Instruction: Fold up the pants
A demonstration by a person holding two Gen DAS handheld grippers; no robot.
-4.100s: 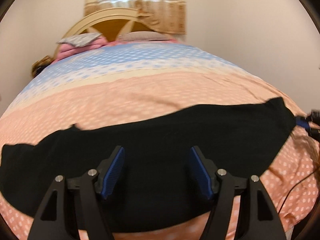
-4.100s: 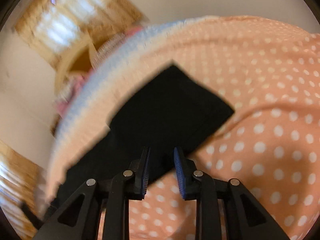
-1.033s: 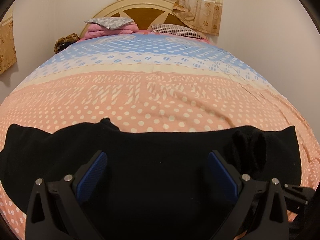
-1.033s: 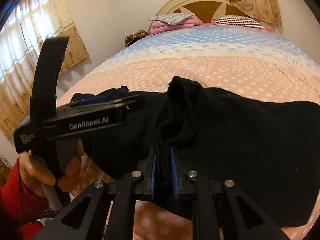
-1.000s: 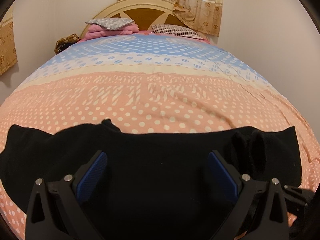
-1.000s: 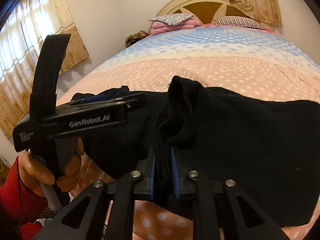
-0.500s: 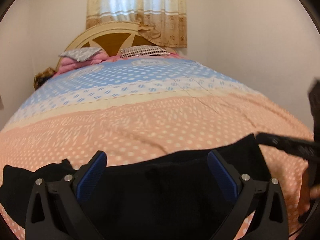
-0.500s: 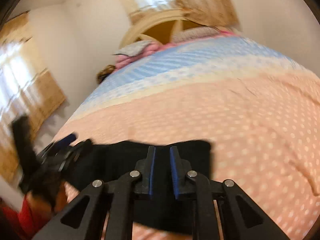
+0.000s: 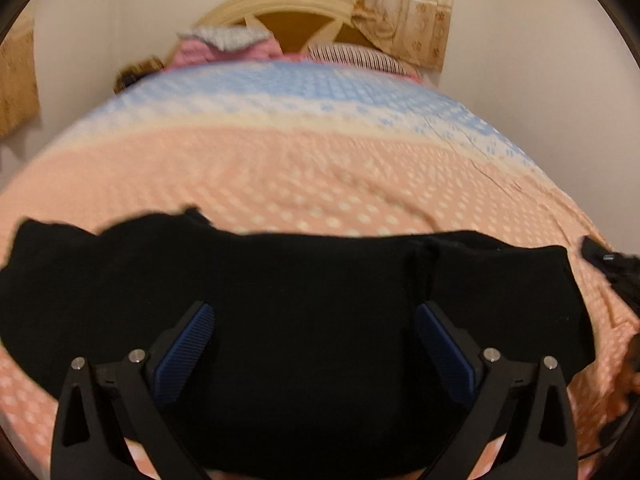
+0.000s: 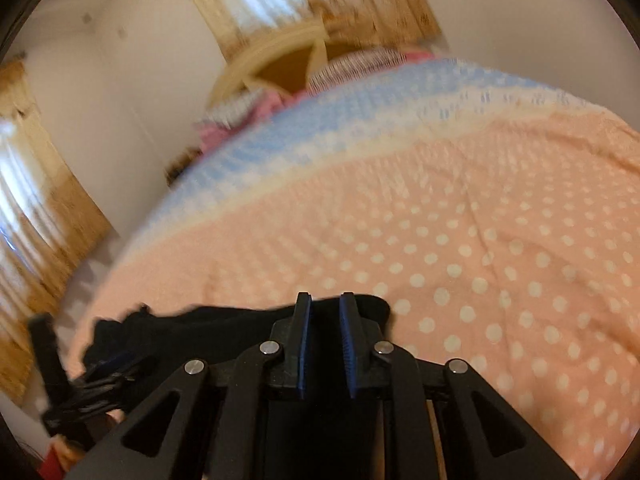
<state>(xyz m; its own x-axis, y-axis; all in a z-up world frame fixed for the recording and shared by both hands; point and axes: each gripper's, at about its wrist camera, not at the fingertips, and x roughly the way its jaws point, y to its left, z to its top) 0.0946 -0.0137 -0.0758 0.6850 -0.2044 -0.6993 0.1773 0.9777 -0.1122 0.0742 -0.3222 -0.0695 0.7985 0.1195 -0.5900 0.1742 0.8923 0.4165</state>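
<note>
Black pants lie across the near end of the bedspread. Left gripper hangs over them, jaws wide, empty. Right gripper narrow; pinched cloth blurred, can't tell. Pants' lower edge hidden.

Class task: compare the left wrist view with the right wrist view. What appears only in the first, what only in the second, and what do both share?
Only the left wrist view shows the black pants spread wide across the bedspread, with the left hand-held gripper open above them.

Only the right wrist view shows a side window curtain and the right hand-held gripper nearly closed, dark pants fabric between its pads.

Both show the polka-dot bedspread, the headboard and the pink bedding, though blurred.
</note>
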